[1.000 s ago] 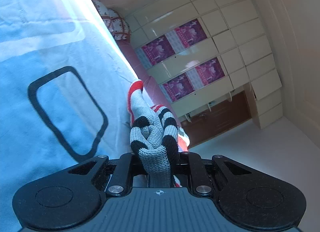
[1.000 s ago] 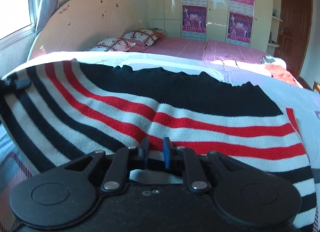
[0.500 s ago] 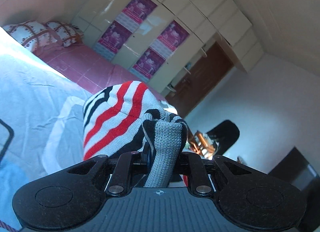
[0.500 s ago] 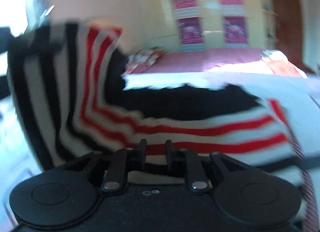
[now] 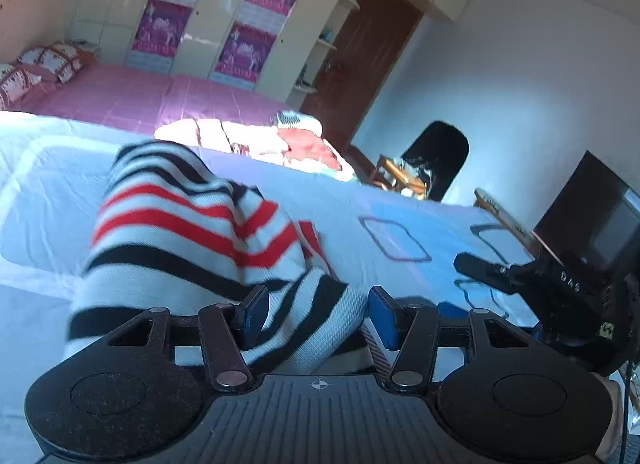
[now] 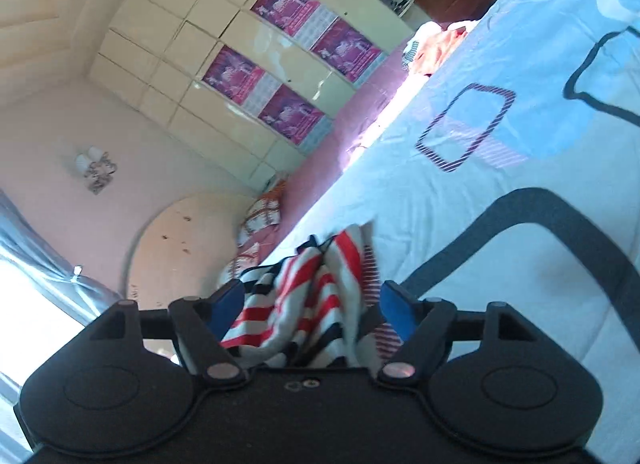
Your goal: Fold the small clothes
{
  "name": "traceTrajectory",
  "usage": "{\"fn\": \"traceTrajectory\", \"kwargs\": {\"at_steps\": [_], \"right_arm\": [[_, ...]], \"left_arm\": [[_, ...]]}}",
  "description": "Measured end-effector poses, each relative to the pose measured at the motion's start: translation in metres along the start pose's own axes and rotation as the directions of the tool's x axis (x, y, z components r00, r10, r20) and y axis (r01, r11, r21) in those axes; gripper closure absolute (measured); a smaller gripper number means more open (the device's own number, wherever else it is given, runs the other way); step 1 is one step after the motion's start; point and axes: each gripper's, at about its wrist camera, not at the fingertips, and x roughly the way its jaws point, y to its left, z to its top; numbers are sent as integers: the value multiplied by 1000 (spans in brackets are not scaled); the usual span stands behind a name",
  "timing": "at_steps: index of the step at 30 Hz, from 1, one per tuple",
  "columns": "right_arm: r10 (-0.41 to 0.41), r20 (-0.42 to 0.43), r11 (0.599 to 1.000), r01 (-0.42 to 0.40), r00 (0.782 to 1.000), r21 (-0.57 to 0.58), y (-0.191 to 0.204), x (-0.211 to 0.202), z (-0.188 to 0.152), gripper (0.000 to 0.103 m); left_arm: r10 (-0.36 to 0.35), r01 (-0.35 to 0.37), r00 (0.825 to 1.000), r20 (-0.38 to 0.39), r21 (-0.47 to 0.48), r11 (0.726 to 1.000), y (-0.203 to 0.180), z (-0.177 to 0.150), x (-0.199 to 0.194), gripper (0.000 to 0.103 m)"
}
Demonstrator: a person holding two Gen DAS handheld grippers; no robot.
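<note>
Both tongs spread since earlier; striped sweater (image 5: 192,232) bunched between left tongs (image 5: 314,316).

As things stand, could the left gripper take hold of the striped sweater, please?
Probably yes: the left gripper has its jaws apart with a fold of the striped sweater already lying between them, nothing in the way.

The bunched striped sweater (image 5: 192,232) is filling the near bed; bare bedsheet (image 5: 400,219) is lying open beyond it.

Both grippers stand with fingers spread apart: the left gripper (image 5: 314,316) level, the right gripper (image 6: 312,306) rolled sideways.
</note>
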Motion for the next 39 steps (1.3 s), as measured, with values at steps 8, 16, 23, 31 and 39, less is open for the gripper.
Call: {"fn": "traceTrajectory", "kwargs": {"at_steps": [8, 16, 23, 31, 39], "right_arm": [[118, -279, 988, -85, 953, 128, 20, 57, -15, 11], [-13, -419, 1000, 18, 908, 7, 38, 112, -29, 28], [-132, -414, 982, 60, 901, -181, 57, 116, -37, 53], [-209, -390, 941, 75, 897, -331, 78, 119, -40, 66], [-176, -311, 900, 25, 934, -435, 103, 105, -41, 75]], "left_arm": [[266, -268, 963, -39, -98, 958, 93, 12, -30, 49], [243, -231, 970, 25, -225, 947, 110, -2, 4, 49], [219, -220, 975, -29, -217, 951, 115, 0, 36, 45], [207, -207, 978, -27, -249, 946, 124, -5, 38, 36], [221, -216, 975, -7, -258, 942, 126, -6, 34, 36]]}}
